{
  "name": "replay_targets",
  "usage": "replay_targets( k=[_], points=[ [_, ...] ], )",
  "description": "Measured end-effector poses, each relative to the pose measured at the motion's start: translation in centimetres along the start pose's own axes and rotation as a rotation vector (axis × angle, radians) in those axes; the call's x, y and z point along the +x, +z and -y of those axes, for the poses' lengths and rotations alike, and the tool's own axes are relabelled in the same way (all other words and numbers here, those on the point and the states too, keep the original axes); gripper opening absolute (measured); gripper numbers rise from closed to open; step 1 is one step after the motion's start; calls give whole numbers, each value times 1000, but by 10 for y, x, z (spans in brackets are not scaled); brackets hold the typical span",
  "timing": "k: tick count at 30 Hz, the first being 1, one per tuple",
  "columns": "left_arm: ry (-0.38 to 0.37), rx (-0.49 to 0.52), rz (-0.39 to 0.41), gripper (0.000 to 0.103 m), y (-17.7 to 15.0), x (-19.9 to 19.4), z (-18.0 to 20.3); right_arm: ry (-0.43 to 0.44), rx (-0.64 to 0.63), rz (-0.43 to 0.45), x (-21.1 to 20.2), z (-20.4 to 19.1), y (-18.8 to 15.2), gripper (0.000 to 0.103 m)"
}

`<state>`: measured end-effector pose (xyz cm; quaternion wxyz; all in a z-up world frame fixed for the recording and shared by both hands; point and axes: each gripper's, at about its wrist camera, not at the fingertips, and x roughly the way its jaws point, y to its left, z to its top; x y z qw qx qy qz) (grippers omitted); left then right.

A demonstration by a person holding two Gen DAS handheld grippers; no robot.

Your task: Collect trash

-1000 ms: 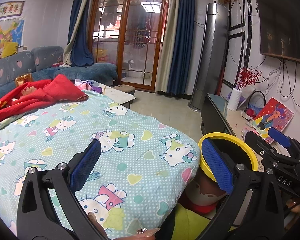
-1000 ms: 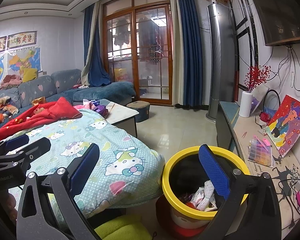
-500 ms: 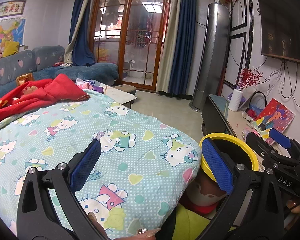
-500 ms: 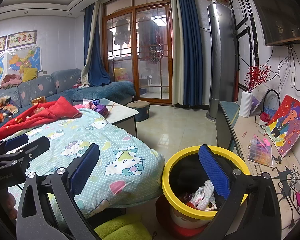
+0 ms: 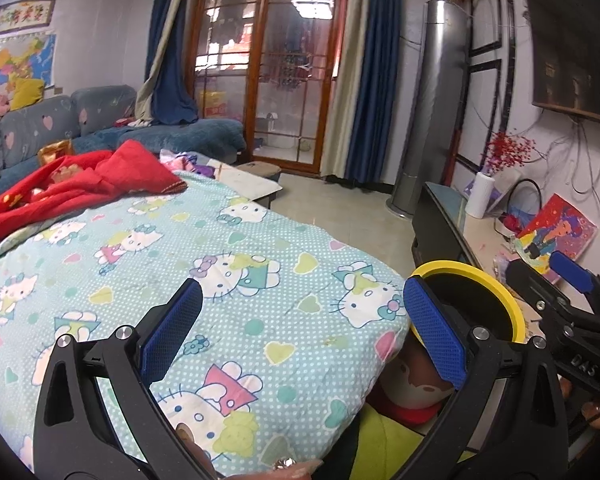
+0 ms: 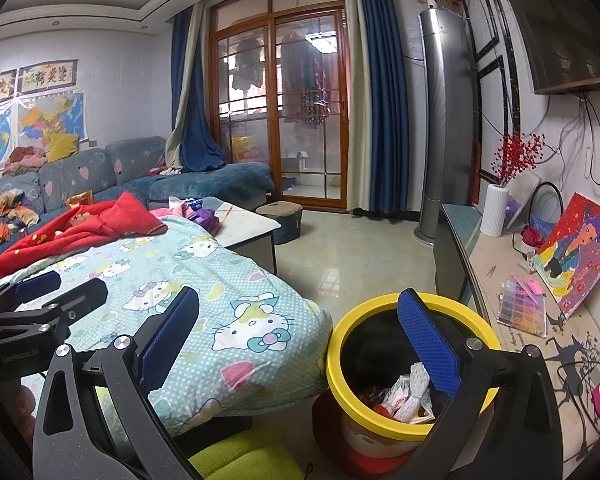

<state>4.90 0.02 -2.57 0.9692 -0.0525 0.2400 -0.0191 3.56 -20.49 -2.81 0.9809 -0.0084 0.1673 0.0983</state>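
Nothing has shifted over the last second — both the left gripper [image 5: 300,332] and right gripper [image 6: 300,332] hang wide open and empty, so collecting looks paused. Trash [image 6: 404,394] sits in the yellow-rimmed bin [image 6: 340,344] under the right jaws, beside the patterned quilt [image 5: 236,280], tiled living-room floor [image 6: 360,256] beyond

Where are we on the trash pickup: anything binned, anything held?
Done: crumpled wrappers already lie in the yellow-rimmed bin. In hand: nothing; the left gripper and the right gripper are both open and empty, over the Hello Kitty blanket beside the bin. Left: no loose trash shows on the blanket, so little visible remains.
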Motion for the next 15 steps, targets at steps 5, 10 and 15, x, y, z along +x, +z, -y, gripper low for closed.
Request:
replay_targets(
  k=[5,10,15],
  points=[
    [12,-58,-11,92,3,-7,-20,112,-104,36,-2,-34,13,97],
    [166,-211,-54,92,4,-41,-115,415,-180,-85,24,-120,38,97],
    [590,-352,-112,92,-29,-100,-253,653,-208,-306,62,-240,37,97]
  ],
)
